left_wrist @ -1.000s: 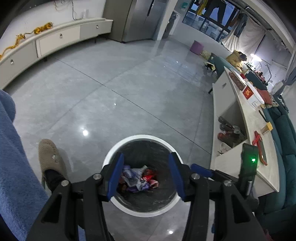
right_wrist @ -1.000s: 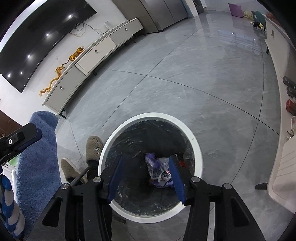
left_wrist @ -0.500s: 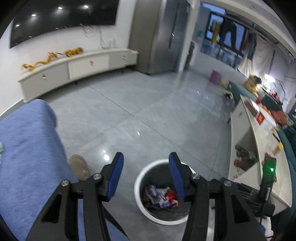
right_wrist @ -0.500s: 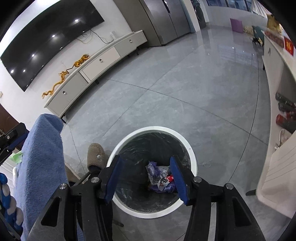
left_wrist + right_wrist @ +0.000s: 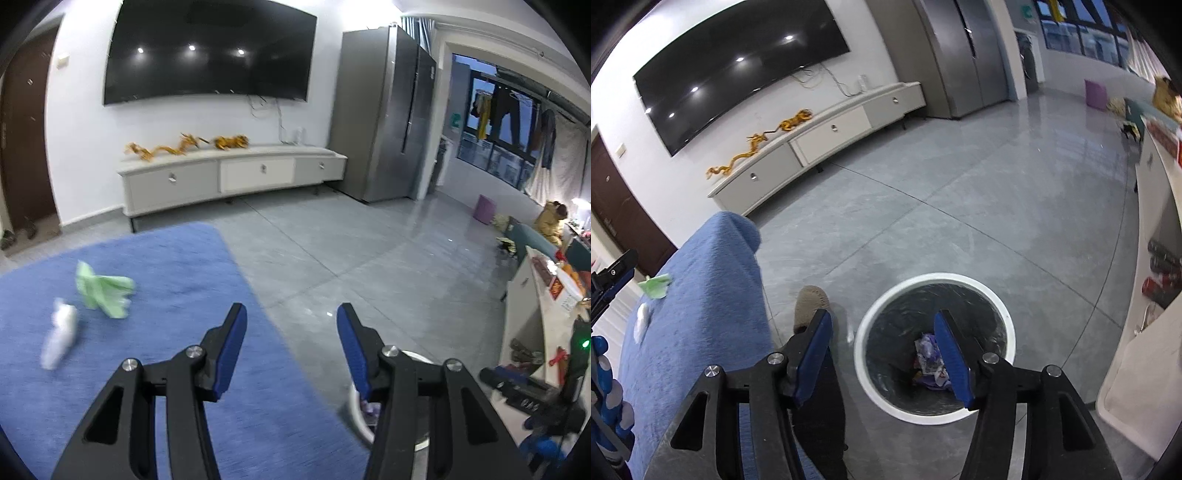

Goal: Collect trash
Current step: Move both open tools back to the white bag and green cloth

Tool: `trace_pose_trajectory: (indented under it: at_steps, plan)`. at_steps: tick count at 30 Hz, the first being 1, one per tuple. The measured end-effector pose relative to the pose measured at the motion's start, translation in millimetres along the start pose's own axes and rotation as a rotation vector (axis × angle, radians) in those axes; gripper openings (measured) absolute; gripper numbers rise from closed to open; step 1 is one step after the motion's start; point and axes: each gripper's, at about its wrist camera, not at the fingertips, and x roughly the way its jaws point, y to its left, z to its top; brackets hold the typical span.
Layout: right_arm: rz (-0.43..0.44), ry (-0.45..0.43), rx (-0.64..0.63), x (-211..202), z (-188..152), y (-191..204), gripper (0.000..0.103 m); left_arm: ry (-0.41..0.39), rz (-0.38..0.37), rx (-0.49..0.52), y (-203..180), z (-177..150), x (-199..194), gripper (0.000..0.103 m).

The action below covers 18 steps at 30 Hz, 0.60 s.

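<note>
A crumpled green wrapper [image 5: 103, 291] and a crumpled white tissue [image 5: 61, 334] lie on a blue cloth-covered surface [image 5: 177, 387]; both also show in the right wrist view, green wrapper [image 5: 657, 286] and white tissue [image 5: 642, 323]. My left gripper [image 5: 290, 314] is open and empty, above the blue surface's right edge, right of the trash. A white-rimmed bin [image 5: 934, 284] with a black liner holds purple and red wrappers [image 5: 931, 360]. My right gripper [image 5: 882, 321] is open and empty above the bin's left rim. The bin's rim peeks behind my left gripper's right finger [image 5: 356, 413].
A person's slippered foot [image 5: 812, 302] stands between the blue surface and the bin. A white table [image 5: 1145, 350] with shelves is at the right. A TV cabinet [image 5: 232, 177], a wall TV and a grey fridge [image 5: 384, 129] stand at the far wall across grey tile floor.
My left gripper has swung up and left, away from the bin toward the blue surface, bringing the green wrapper and tissue into view. My right gripper has lifted and tilted up slightly over the bin.
</note>
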Motion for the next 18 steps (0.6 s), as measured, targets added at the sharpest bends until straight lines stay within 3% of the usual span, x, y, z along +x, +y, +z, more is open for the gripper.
trace_pose_trajectory:
  at_steps: [13,18]
  plan:
    - [0.021,-0.051,-0.162,-28,1,75,0.067,-0.093,0.094,-0.041,66,-14,-70,0.051]
    - [0.029,-0.055,-0.215,-32,-4,101,0.072,-0.120,0.124,-0.080,88,-20,-87,0.065]
